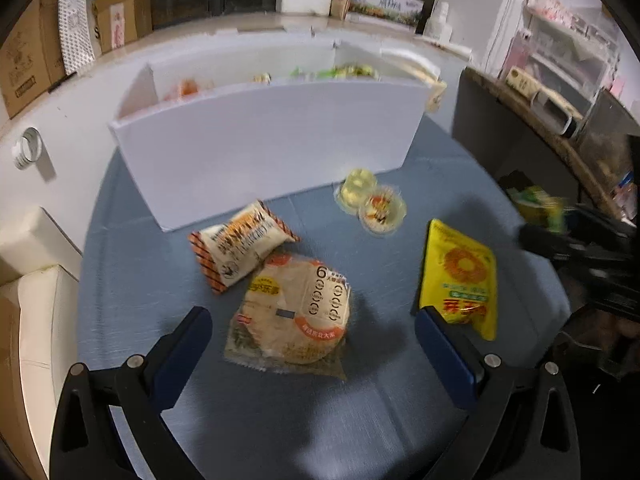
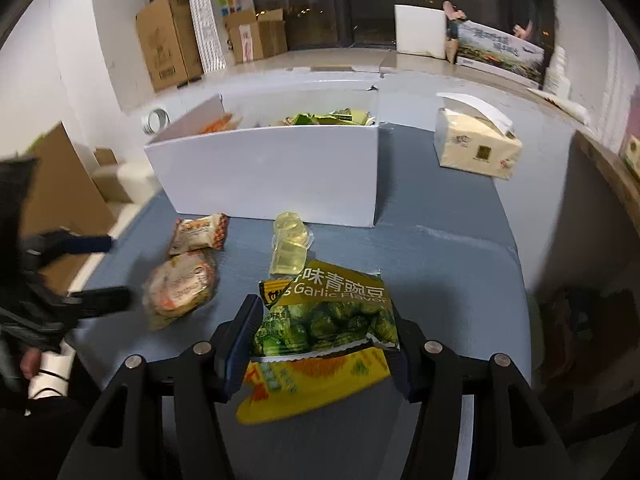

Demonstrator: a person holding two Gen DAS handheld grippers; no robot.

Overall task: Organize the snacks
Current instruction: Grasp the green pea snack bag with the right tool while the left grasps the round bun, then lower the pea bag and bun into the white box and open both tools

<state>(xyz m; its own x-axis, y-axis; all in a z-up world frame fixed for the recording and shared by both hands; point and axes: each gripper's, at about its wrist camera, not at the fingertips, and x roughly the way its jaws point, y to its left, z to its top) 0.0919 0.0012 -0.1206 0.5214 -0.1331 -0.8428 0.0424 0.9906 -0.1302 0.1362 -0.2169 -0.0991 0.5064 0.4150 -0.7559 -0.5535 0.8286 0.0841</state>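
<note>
Right tool (image 2: pixel 320 344) grips the green pea packet (image 2: pixel 326 316); left tool (image 1: pixel 312 344) hangs open over the table (image 1: pixel 400 408).
Beyond both, the white box (image 2: pixel 272 172) fills the upper centre of each frame, straight ahead of the held packet, whose long axis runs across the jaws. Nearer the left tool, the round cracker pack (image 1: pixel 294 312) lies between its spread fingers, untouched, with the yellow pouch (image 1: pixel 460 276) lower right.

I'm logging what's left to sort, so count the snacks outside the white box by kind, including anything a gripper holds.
Jelly cups: 2
Round cracker pack: 1
Orange-striped snack pack: 1
Yellow pouch: 1
Green pea bag, in the right gripper: 1
Total: 6
</note>
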